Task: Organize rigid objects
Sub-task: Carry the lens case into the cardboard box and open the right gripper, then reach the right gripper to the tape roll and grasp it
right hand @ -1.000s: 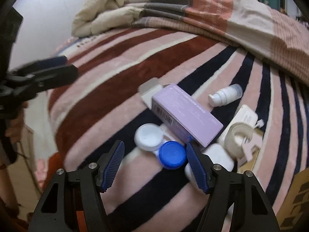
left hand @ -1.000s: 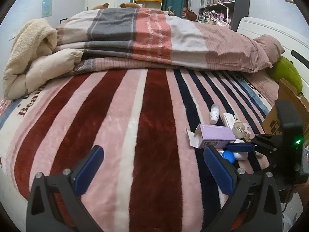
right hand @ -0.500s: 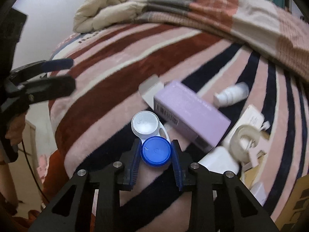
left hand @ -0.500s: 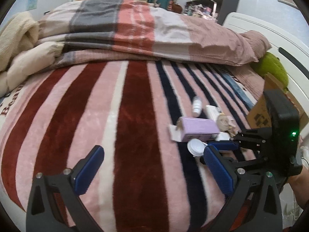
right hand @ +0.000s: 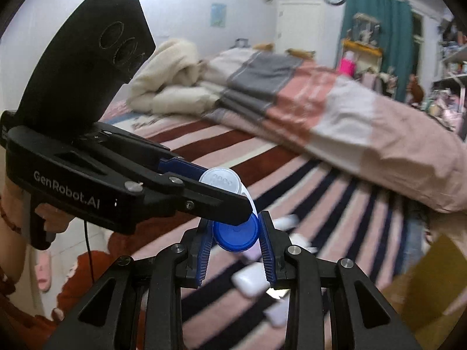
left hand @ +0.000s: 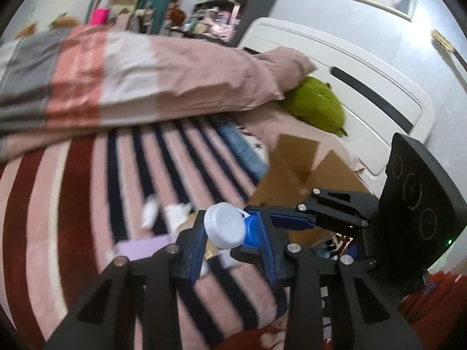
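A twin lens case hangs in the air above the striped blanket [left hand: 87, 189], gripped from both sides. Its white cap [left hand: 223, 227] sits between the blue pads of my left gripper [left hand: 230, 221], whose jaws are closing and touch it on both sides. Its blue cap [right hand: 235, 234] is clamped in my right gripper [right hand: 235, 227]. In the right wrist view the left gripper [right hand: 226, 189] comes in from the left over the white cap [right hand: 220, 179]. In the left wrist view the right gripper's fingers [left hand: 289, 221] reach in from the right.
An open cardboard box [left hand: 306, 175] stands on the bed by the white headboard [left hand: 364, 87]. A purple box [left hand: 143, 248] and small white items [left hand: 149, 210] lie on the blanket below. A green cushion [left hand: 315, 105] and a folded duvet [left hand: 116, 78] lie behind. A hand [right hand: 43, 218] holds the left gripper.
The right gripper shut on the blue cap and lifted the case off the blanket. The left gripper swung right and up, and its wide jaws came together around the white cap.
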`<action>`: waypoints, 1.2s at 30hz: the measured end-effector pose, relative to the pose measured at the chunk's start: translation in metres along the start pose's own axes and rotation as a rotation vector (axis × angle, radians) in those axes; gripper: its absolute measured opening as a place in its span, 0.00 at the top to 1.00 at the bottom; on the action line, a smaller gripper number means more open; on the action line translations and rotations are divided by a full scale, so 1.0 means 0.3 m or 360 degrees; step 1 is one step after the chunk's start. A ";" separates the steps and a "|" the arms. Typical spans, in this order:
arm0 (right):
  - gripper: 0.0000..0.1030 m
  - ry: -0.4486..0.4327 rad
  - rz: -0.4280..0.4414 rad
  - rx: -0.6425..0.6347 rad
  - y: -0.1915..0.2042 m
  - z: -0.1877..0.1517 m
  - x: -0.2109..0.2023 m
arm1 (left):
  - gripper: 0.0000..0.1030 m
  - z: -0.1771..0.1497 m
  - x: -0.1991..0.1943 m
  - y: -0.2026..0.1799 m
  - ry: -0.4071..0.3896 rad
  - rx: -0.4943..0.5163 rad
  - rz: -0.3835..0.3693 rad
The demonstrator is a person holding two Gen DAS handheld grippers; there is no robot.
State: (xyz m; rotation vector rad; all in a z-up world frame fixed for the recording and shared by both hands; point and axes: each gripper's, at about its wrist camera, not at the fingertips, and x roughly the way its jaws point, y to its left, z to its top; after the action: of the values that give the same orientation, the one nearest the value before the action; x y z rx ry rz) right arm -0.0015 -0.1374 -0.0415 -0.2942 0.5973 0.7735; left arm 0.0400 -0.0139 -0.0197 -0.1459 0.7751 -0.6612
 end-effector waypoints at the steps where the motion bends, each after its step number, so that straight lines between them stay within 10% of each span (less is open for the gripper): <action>1: 0.75 -0.0027 -0.0023 0.0042 -0.040 -0.007 -0.043 | 0.71 0.020 0.017 -0.035 0.0005 0.0026 -0.0015; 9: 0.75 -0.0068 -0.0231 0.0261 -0.301 -0.092 -0.268 | 0.71 0.177 0.276 -0.315 0.0174 0.0235 -0.0161; 17: 0.75 0.0196 -0.0345 0.0479 -0.538 -0.178 -0.324 | 0.70 0.250 0.540 -0.439 0.0470 0.0234 -0.0214; 20: 0.75 0.0316 -0.0364 0.0498 -0.579 -0.198 -0.308 | 0.53 0.244 0.573 -0.451 0.0544 0.0252 -0.0132; 22: 0.65 0.0376 -0.0421 0.0480 -0.588 -0.201 -0.297 | 0.33 0.239 0.560 -0.450 0.0519 0.0282 -0.0078; 25: 0.43 0.0333 -0.0441 0.0497 -0.586 -0.205 -0.329 | 0.31 0.240 0.479 -0.424 0.0432 0.0286 -0.0052; 36: 0.43 0.0047 -0.0061 0.0421 -0.327 -0.007 -0.310 | 0.22 0.178 0.055 -0.099 0.0042 0.0135 0.0361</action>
State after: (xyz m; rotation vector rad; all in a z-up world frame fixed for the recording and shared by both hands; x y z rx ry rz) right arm 0.0166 -0.2584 0.0163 -0.0739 0.7120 0.6458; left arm 0.0705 -0.0534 0.0192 0.0283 0.7741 -0.4803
